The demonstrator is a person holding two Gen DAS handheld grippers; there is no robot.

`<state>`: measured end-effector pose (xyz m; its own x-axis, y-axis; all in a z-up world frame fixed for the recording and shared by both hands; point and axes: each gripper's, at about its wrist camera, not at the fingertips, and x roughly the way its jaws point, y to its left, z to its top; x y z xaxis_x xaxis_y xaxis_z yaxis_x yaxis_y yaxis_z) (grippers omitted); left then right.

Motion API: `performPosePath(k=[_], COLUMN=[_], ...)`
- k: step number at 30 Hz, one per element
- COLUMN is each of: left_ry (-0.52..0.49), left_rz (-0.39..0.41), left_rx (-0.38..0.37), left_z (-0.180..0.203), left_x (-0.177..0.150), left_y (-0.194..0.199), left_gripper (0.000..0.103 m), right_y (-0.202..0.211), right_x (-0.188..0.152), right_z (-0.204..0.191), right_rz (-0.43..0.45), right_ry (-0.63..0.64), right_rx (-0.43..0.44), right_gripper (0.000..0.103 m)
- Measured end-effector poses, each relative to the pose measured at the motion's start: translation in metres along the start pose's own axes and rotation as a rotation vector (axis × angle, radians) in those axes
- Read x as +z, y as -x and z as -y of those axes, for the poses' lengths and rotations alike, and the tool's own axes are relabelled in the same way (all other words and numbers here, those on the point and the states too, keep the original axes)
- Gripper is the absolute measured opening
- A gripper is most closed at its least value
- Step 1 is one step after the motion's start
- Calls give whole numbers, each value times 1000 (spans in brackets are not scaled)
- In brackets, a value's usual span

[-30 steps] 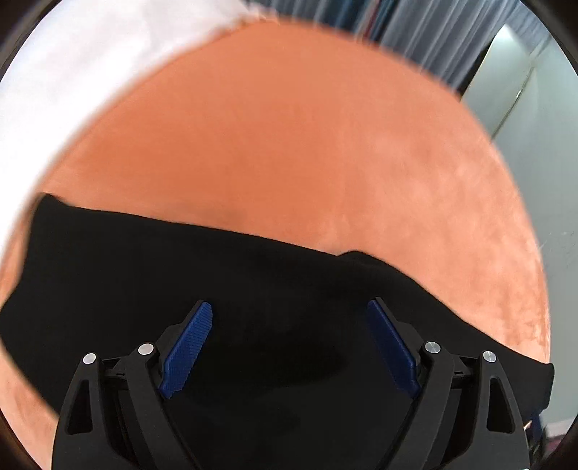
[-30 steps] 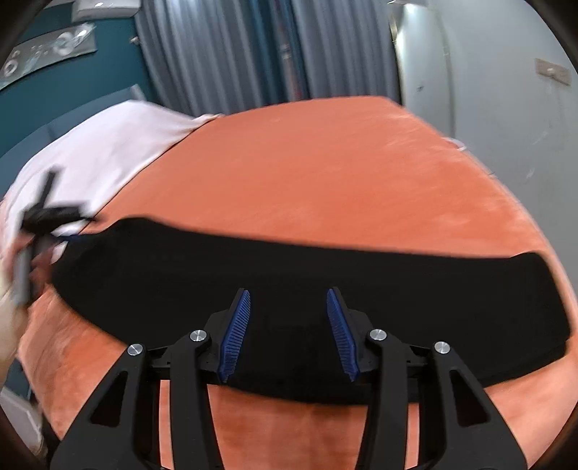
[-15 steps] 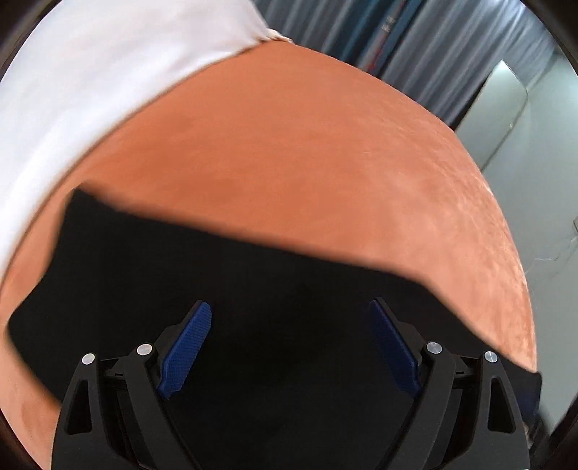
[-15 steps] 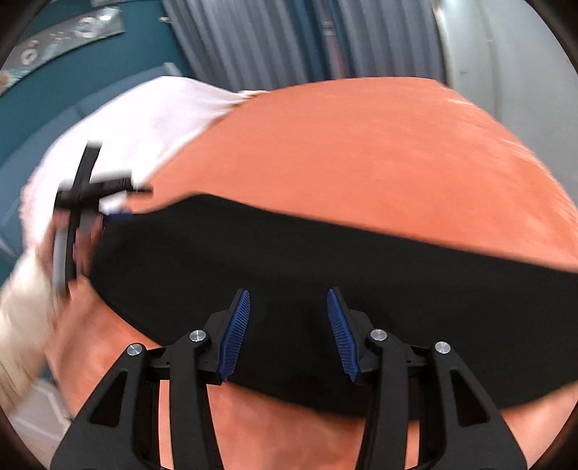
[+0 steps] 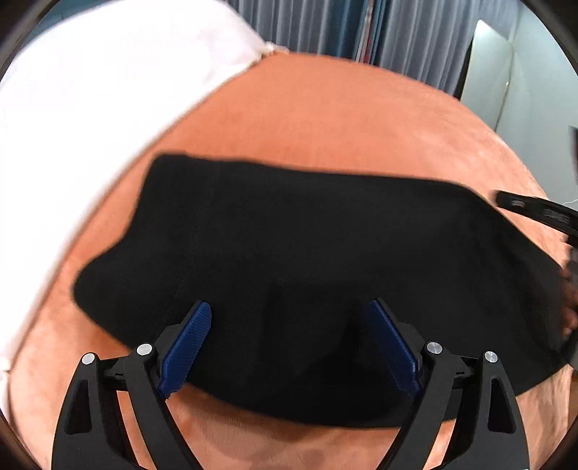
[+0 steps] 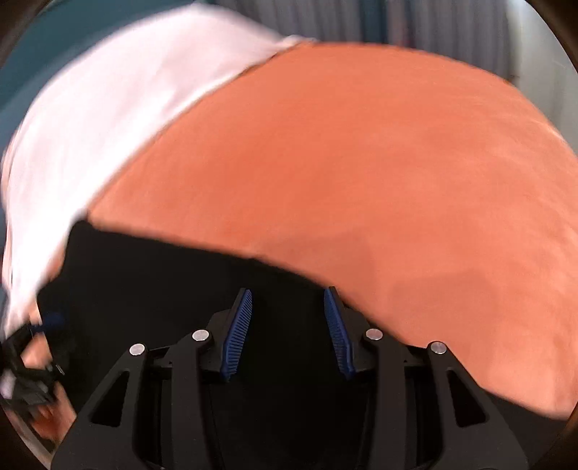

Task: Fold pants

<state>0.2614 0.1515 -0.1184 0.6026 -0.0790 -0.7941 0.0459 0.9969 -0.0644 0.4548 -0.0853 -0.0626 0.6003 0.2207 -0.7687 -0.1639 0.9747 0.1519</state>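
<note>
your left gripper (image 5: 289, 321) sits with its blue pads (image 5: 186, 347) spread wide, nothing pinched between them, over the near edge of the black pants (image 5: 307, 238). the pants lie flat as a broad dark band across the orange bed cover (image 5: 343, 119). your right gripper (image 6: 287, 307) also has its pads apart, narrower than the left, above the same black cloth (image 6: 162, 282); contact with the fabric can't be judged. a white sheet (image 5: 90, 90) covers the far left of the bed. grey curtains (image 5: 397, 32) hang behind. right wrist view is motion-blurred.
</note>
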Motion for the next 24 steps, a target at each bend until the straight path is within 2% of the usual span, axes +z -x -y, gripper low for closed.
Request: performPosePath(k=[1,3,4,5,7,8,10,13,14,17,19,22,24], left_ry=[-4,-13,-23,-34,-63,-70,-81,-87,-87,-90,-89,-80,-83], left_rz=[52,113,156,194,232,239,236,200,185,142,116,74,65], left_rx=[7,21,40,60,76,75,61,42,38,30,28,4,5], left_z=[6,17,26,36,48,57,75,97,104,126,151,177,189], left_x=[-3,-7,-11,-16,-30,-33,-46,-63,-66,-81,-85,-89,-92], left_y=[16,39,55,70,95,103,118,133,133,141,139,139,143], left_gripper=[86,86,86,87,87,87,87,87,87,87,87,87,87], right_y=[22,79,108,130,167,187,215,264,282,331,341,330,324], right_x=[-6,-34,-56,-77,-119,-145,-185,-257,-273,-303,-303,-289,-290], right_z=[8,33,56,75,119,151,212,322,344,380,383,384,393], right_rz=[48,146,184,203,208,199,145,91,107,256,281,262,248], right_ry=[-11,-35,-68,-97,-154,-189,-266,-488,-557,-695,-662,-549,-517], right_rx=[-11,-49,-79,-107,-196,-286,-407,-598,-610,-487,-452,-472,-468], right_gripper=[43,53,62,64,63,63,56,54,54,54,54,55,45])
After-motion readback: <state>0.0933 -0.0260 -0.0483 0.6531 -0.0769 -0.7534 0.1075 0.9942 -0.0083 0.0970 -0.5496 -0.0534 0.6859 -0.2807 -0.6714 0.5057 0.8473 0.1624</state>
